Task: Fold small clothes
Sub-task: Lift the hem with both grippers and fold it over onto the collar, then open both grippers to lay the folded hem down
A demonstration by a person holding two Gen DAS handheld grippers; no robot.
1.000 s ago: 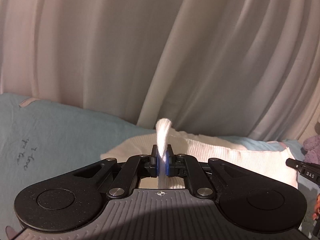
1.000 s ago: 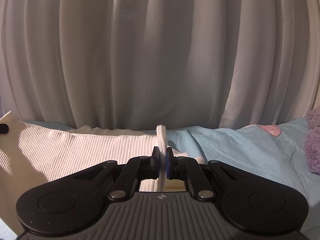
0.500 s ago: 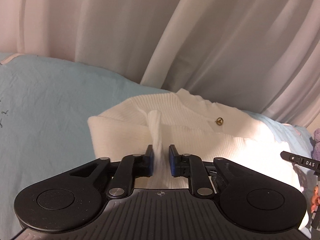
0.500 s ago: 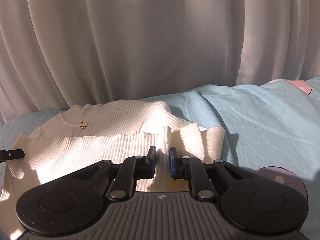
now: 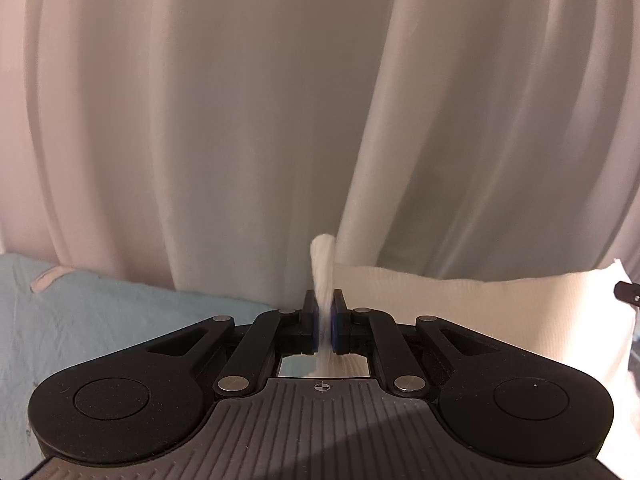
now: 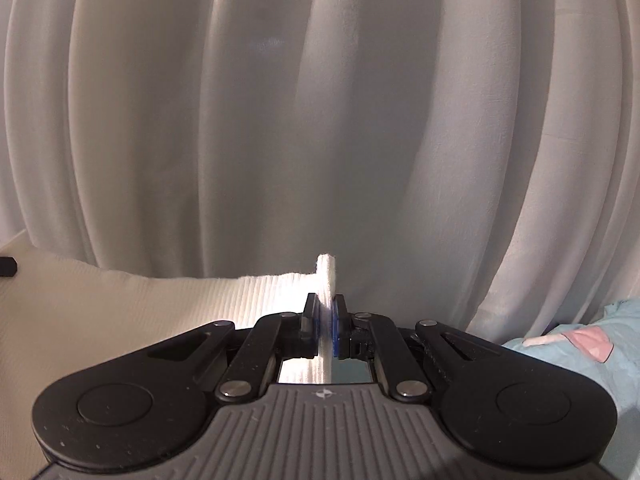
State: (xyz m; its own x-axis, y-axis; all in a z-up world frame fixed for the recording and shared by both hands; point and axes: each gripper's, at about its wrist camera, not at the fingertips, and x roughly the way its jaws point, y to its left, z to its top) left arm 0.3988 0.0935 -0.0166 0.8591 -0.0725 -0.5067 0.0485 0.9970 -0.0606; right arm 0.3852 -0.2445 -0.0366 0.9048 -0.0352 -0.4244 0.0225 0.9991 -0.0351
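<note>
Still ribbed white knit point(image 5: 460, 300) in both black tongs' point(image 5: 324, 316) pinch.

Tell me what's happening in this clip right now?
A person is folding a white ribbed knit top with two hand-held grippers. The left gripper and the right gripper are each clamped on a pinch of the fabric, and the cloth stretches between them. Both cameras face a pale curtain, with a light blue bedsheet at the edges below. How far the fold has got cannot be told from here.
</note>
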